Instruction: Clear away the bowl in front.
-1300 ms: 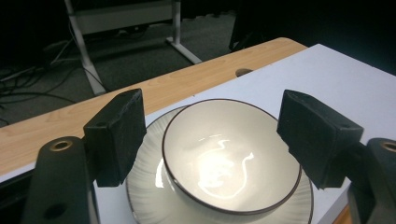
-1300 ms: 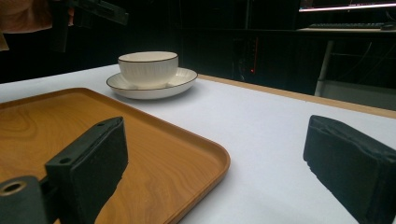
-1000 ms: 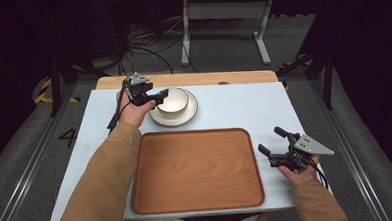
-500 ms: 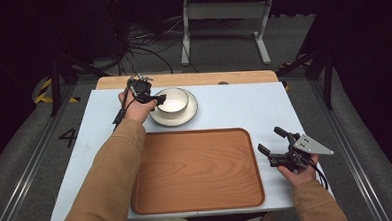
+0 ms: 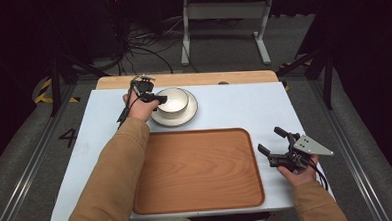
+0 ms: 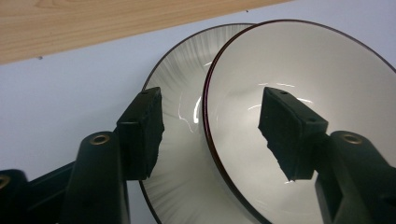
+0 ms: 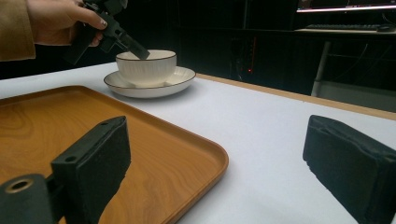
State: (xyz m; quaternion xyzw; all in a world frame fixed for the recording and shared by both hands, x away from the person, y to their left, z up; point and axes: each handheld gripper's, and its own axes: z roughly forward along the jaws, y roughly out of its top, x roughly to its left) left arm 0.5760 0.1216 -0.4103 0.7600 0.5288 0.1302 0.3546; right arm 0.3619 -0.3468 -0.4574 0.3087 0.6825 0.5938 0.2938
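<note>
Tray (image 5: 196,170) of reddish wood lies nearest the person on the white table (image 5: 234,109), empty and flat. Just off its right edge the right gripper (image 5: 274,147) hovers low over the tabletop, jaws spread wide with nothing between them. Farther back, the left gripper (image 5: 159,98) reaches to a white bowl (image 5: 172,99) sitting on a matching saucer (image 5: 190,114); its jaws are apart, straddling the bowl's dark rim, one pad inside, one outside over the saucer, not visibly clamped. Beyond runs a pale wooden strip (image 5: 192,79). On the floor left of the table a painted "4" (image 5: 68,137) reads clearly.
</note>
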